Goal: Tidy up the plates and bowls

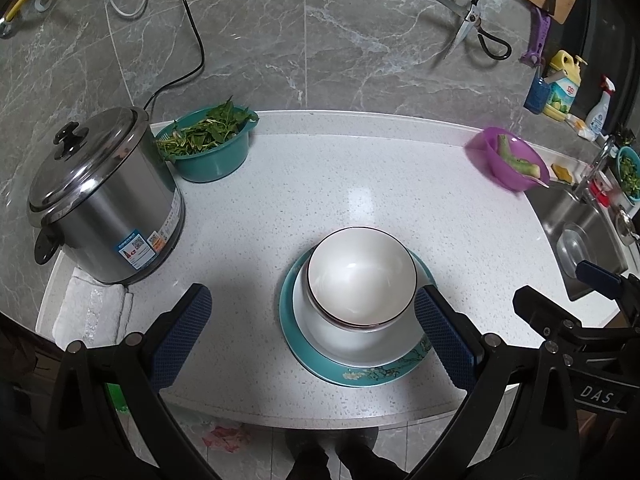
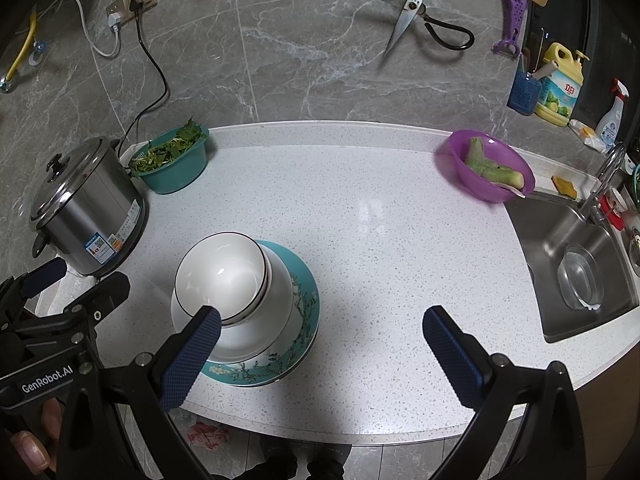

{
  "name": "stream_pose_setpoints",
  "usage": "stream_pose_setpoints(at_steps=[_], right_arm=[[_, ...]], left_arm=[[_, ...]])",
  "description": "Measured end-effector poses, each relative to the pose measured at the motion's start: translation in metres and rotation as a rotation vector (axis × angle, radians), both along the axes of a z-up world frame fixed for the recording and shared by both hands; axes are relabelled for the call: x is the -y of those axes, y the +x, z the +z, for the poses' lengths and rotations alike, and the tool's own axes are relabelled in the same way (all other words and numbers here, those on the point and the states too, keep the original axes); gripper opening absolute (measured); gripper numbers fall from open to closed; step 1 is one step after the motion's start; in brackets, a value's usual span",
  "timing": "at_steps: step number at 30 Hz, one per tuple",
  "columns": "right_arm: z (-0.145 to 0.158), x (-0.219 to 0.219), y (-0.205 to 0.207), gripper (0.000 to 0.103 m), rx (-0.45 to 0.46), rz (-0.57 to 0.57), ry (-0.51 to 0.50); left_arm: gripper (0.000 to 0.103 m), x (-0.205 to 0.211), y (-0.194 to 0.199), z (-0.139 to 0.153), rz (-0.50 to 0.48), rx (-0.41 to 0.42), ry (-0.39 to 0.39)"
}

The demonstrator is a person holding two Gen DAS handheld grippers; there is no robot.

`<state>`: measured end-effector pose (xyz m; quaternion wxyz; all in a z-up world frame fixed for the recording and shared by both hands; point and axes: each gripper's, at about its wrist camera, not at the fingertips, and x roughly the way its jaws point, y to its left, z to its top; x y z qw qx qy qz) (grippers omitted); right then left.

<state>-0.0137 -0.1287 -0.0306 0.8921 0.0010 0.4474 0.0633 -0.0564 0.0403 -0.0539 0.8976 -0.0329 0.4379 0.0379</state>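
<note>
1. White bowls [image 1: 360, 276] are seen nested one inside the other, stacked on a white plate [image 1: 320, 332] that rests on a teal flowered plate [image 1: 376, 372]; the stack is placed low and centre in the left wrist view, near the front edge of the speckled counter [image 1: 360, 168].
2. The left gripper [image 1: 316, 336] is held with its jaws wide apart, empty, its blue pads [image 1: 182, 340] set low in the frame; the right-hand pad is seen just beside the stack, and contact cannot be told.
3. The right gripper [image 2: 320, 356] is also spread wide and empty; in its view the stack [image 2: 240, 304] is found at lower left, partly hidden behind one pad [image 2: 192, 364].
4. A steel cooker [image 1: 104, 196] is placed at the left, with a folded white cloth [image 1: 92, 312] in front of it.
5. A teal basin of greens [image 1: 208, 144] is set just beside the cooker, toward the wall.
6. A purple bowl [image 1: 508, 160] holding green pieces is seen at the upper right, near the sink [image 2: 572, 264].
7. Scissors [image 2: 408, 12] are hung on the grey marble wall.
</note>
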Motion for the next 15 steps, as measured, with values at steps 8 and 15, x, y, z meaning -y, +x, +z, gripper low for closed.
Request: stream_pose_setpoints(at_steps=[8,15], right_arm=[[-0.0015,-0.0004,0.0008,0.103,-0.002,0.000,0.000],[-0.0051,-0.0006,0.0029,0.103,-0.005,0.002,-0.001]], left_arm=[[0.103,0.0010,0.0007,0.0005,-0.003,0.001,-0.002],[0.103,0.0019,0.0057,-0.0005,0.009,-0.007,0.001]])
